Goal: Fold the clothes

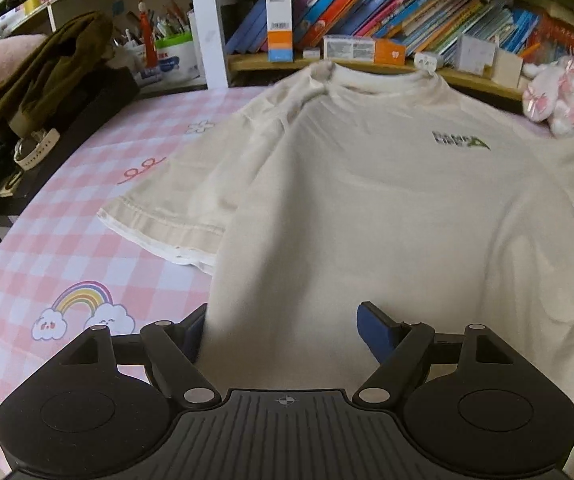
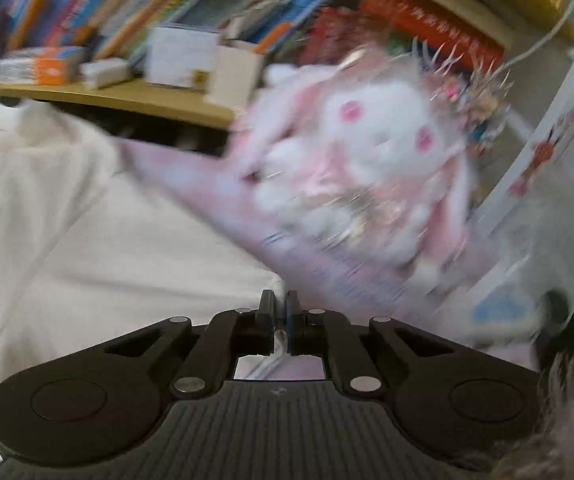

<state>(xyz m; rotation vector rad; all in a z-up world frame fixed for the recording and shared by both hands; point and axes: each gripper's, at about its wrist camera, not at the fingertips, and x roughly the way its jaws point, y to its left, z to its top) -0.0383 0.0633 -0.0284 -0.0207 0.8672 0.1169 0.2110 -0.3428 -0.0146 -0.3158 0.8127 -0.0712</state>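
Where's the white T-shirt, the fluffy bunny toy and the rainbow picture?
white T-shirt (image 1: 387, 208), left wrist view, middle of its chest.
fluffy bunny toy (image 2: 383, 136), right wrist view, its white face.
rainbow picture (image 1: 83, 300), left wrist view, the arch on the tablecloth.

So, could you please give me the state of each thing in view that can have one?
T-shirt: spread face up on the tablecloth, unfolded, left sleeve out flat.
Left gripper: jaws open astride the shirt's hem.
Right gripper: jaws shut; on cloth or not, cannot tell.
Plush toy: lying beside the shirt.
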